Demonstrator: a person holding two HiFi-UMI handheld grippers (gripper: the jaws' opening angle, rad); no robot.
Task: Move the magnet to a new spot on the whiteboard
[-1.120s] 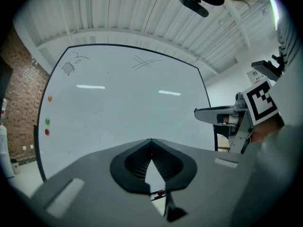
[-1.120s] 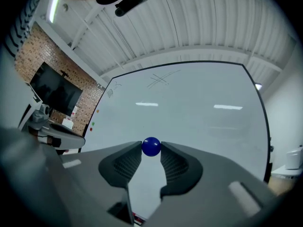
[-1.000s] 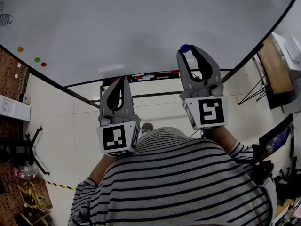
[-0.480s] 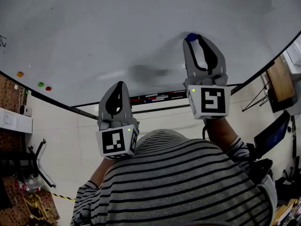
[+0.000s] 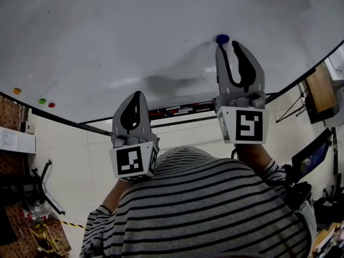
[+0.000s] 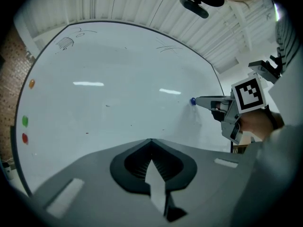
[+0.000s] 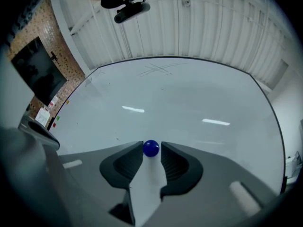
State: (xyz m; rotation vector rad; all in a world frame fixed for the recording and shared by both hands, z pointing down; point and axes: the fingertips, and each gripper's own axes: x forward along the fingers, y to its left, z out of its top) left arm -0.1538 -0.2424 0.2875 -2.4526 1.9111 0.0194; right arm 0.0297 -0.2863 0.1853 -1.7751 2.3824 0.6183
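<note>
A small blue magnet (image 5: 222, 38) sticks to the whiteboard (image 5: 134, 31), right of its middle. My right gripper (image 5: 229, 44) points at the board with its tips just below the magnet. In the right gripper view the magnet (image 7: 151, 149) lies between the two fingertips of that gripper (image 7: 152, 144), with a thin gap on its right side. The jaws are closing and do not press on it. The left gripper view shows the magnet (image 6: 193, 101) at the right gripper's tip. My left gripper (image 5: 136, 94) hangs lower, off the board, shut and empty.
An orange (image 5: 13, 91), a green (image 5: 42, 101) and a red magnet (image 5: 51, 105) sit at the board's left edge. A marker tray (image 5: 177, 110) runs below the board. A wooden table (image 5: 321, 85) stands at the right. Faint pen marks (image 6: 66, 42) lie at the board's top.
My right gripper has carried the blue magnet up the board. The magnet now shows just past the fingertips, against the board. The left gripper has stayed low and shut.
</note>
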